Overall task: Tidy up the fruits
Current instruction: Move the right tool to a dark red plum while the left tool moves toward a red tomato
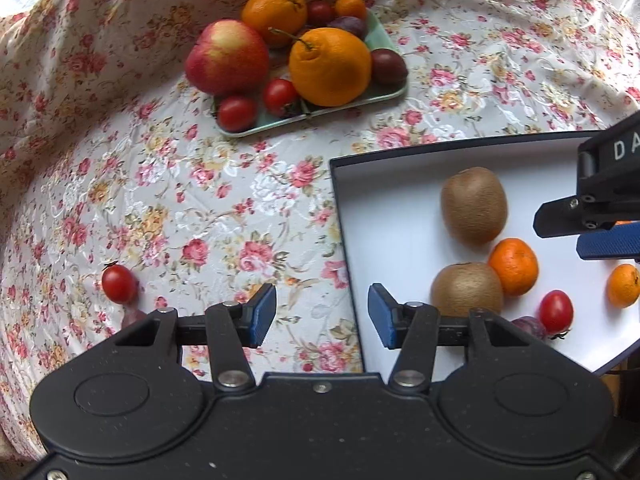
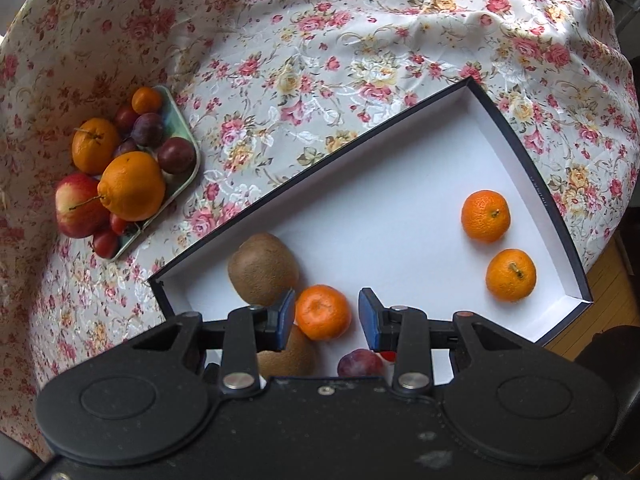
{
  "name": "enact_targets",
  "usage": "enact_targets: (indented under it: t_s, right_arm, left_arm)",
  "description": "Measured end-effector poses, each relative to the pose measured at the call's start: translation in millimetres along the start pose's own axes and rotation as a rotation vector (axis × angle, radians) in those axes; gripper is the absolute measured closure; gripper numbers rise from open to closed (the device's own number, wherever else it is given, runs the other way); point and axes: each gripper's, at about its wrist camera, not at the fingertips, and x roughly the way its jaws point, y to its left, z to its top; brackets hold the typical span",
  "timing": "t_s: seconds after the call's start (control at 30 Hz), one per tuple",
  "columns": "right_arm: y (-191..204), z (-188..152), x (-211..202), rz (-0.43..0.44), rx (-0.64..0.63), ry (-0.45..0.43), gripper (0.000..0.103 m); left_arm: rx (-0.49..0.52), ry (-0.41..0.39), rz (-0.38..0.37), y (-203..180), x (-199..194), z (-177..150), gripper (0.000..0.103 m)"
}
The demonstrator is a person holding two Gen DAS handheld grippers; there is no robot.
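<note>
On the flowered worktop [image 1: 224,208] a shallow white box [image 2: 400,216] lies beside a green tray [image 1: 384,36] heaped with oranges, an apple, plums and cherry tomatoes. The box already holds two kiwis, three mandarins, a plum and a cherry tomato, so the sorting looks partly done.

What the next move turns on, I'd say, is the mandarin [image 2: 322,312] just under the right hand-held gripper [image 2: 326,318]. It sits between the two blue pads as that camera looks down, closer to the left pad than the right, with a kiwi [image 2: 262,268] touching or nearly touching it on the far left side. The fruit is round, so no long axis matters; the gripper points down over it. Its jaws stand apart, wider than the mandarin, pressing on nothing, so it is released and empty.

The left hand-held gripper [image 1: 322,316] hangs over the near left edge of the box, jaws also parted with only cloth and the box rim between them, holding nothing. A stray cherry tomato [image 1: 119,283] lies on the cloth off to its left, well outside the box; the left hand is the nearer one for that
</note>
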Motion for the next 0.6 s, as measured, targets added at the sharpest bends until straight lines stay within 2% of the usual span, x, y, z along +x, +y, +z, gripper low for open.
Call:
enact_targets:
  t_s: [0.13,0.33,0.6]
  right_arm:
    - [38.8,-12.4,1.3,0.021,-0.098,0.010,0.066]
    - [85.2,-33.0,0.9,0.064,-0.180,-0.023,0.070]
    - [129.2,-57.3,9.8,0.032,-0.269,-0.078,0.070]
  left_arm:
    - [-0.087,-0.019,0.023,42.6,-0.9,-0.7,0.046]
    - [-0.205,-0.063,0.063,104.4,-1.1,0.3,0.045]
    - [-0.337,-0.084,0.063,178.1,0.9,0.0,0.045]
